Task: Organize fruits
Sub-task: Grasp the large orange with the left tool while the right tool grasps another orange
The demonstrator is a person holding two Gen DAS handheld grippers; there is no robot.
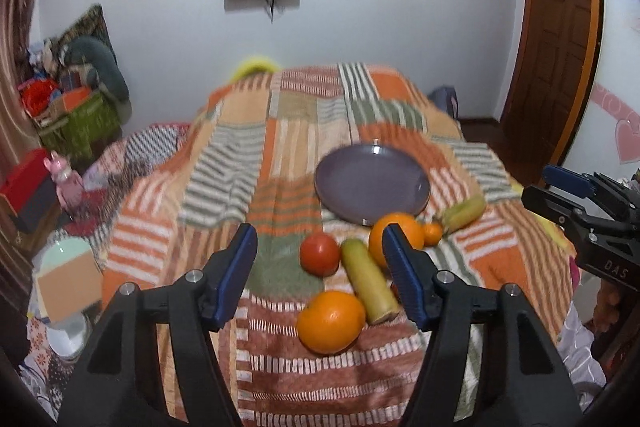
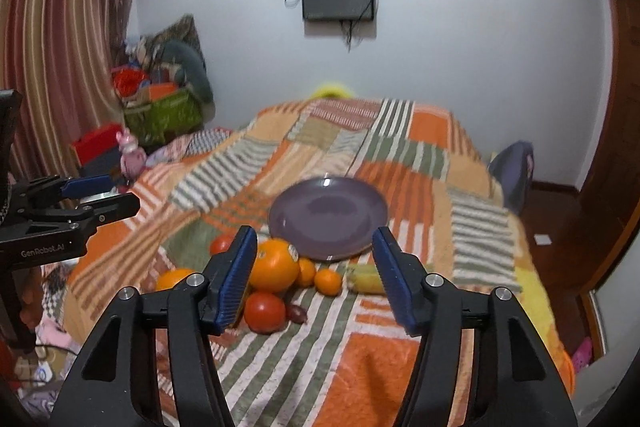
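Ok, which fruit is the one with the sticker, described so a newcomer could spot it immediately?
Start at the purple plate lying on the patchwork bedspread. Just in front of its near-left rim sits a cluster of fruit, and the big orange is at its centre, behind a red tomato. It is the largest round fruit there and the only one showing a small dark sticker.
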